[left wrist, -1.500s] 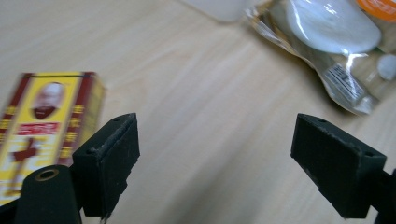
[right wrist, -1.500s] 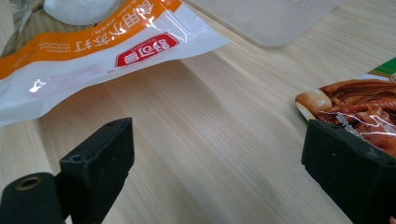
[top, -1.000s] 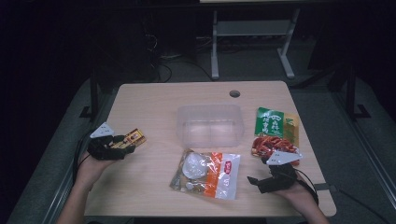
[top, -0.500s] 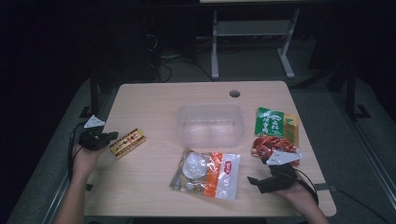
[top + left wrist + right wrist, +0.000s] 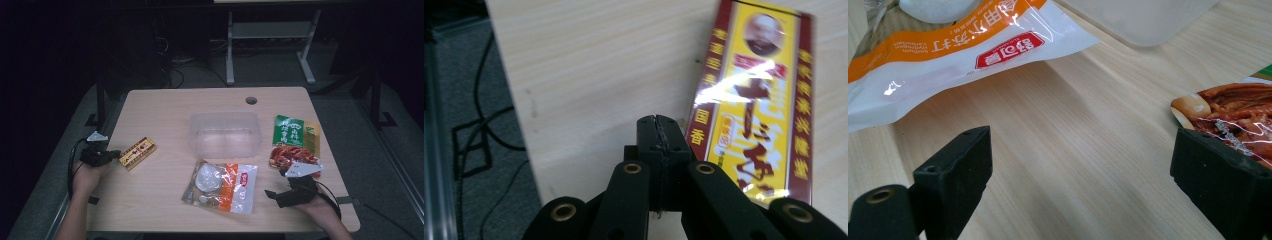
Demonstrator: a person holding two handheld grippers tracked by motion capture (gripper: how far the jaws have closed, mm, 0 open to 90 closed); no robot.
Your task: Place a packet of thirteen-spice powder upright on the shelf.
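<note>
A yellow and red box (image 5: 137, 153) lies flat near the table's left edge. My left gripper (image 5: 115, 154) rests just left of it, jaws shut with nothing between them. In the left gripper view the closed fingertips (image 5: 658, 131) sit on bare wood, apart from the box (image 5: 756, 100) to their right. My right gripper (image 5: 271, 194) rests at the front right, open and pointing left. In the right gripper view the right gripper (image 5: 1088, 170) spans bare table, with a red snack packet (image 5: 1238, 107) behind its right jaw.
A clear plastic container (image 5: 225, 134) stands at the table's middle. A white and orange bag (image 5: 222, 187) lies in front of it, a green packet (image 5: 290, 131) and the red snack packet (image 5: 292, 156) to the right. A cable hole (image 5: 251, 100) is at the back.
The left gripper has drawn back to the left, away from the yellow and red box, and now sits shut beside it. The box lies on the table. The right hand has not moved.
</note>
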